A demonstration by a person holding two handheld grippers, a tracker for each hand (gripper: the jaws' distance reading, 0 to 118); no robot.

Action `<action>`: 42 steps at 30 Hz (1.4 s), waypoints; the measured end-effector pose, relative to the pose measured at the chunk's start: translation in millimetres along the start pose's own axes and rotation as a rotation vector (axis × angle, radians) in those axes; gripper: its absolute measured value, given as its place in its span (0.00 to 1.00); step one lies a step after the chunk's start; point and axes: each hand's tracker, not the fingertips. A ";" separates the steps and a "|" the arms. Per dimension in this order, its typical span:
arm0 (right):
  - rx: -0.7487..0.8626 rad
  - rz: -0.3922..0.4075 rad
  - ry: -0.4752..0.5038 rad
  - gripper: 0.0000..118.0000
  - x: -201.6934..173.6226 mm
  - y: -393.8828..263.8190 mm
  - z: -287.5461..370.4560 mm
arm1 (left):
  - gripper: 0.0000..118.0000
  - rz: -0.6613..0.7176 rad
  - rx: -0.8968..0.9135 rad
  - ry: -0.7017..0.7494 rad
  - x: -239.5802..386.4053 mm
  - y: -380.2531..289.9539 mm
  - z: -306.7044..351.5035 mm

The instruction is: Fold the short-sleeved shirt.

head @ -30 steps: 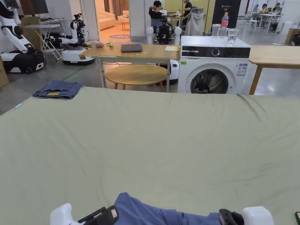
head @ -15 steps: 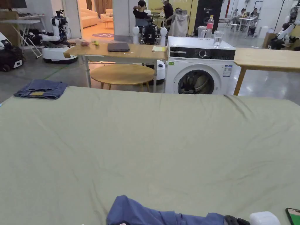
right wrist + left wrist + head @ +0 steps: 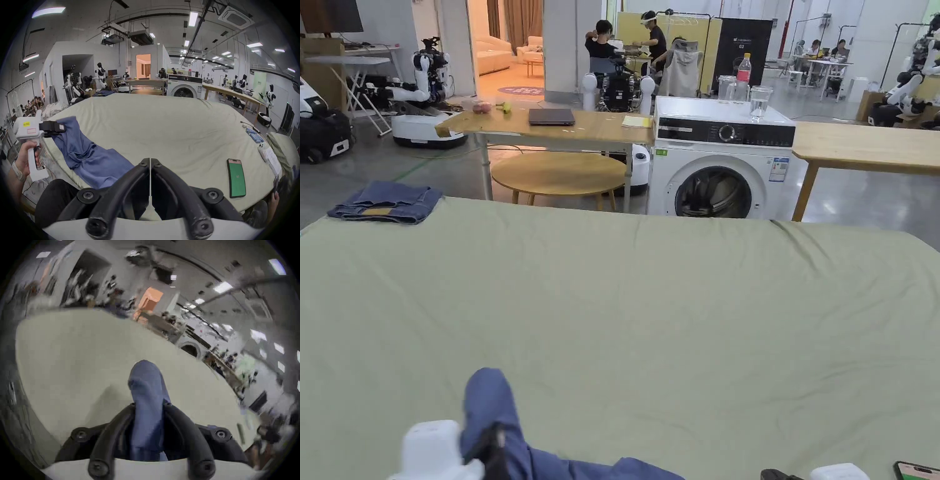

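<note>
a blue short-sleeved shirt (image 3: 90, 155) lies crumpled along the near edge of a bed spread with a pale green sheet (image 3: 650, 300), one end lifted clear by the left gripper (image 3: 148, 407), whose jaws pinch a fold of the cloth. the right gripper (image 3: 150, 164) rides low with jaws pressed together on nothing. in the head view the lower frame cuts off most of the shirt; the left gripper view is motion-blurred. a phone (image 3: 236, 177) lies at the right.
</note>
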 end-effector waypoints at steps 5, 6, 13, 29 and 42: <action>0.014 -0.024 -0.011 0.00 14.1 -7.2 11.3 | 0.09 -0.558 0.001 -0.134 135.3 -36.8 5.5; 0.013 -0.029 -0.015 0.00 17.9 -9.3 13.2 | 0.09 -0.636 -0.018 -0.154 156.6 -49.9 3.6; 0.020 -0.032 -0.039 0.00 37.9 -17.0 24.6 | 0.15 -0.776 -0.282 -0.202 171.5 -103.3 -26.9; -0.047 -0.077 0.054 0.00 33.4 -26.6 1.4 | 0.56 0.196 -0.469 -0.471 106.6 -54.4 -33.9; -0.165 -0.267 0.298 0.00 13.9 -35.6 -47.1 | 0.01 0.132 -0.383 -0.433 76.0 -32.6 -3.7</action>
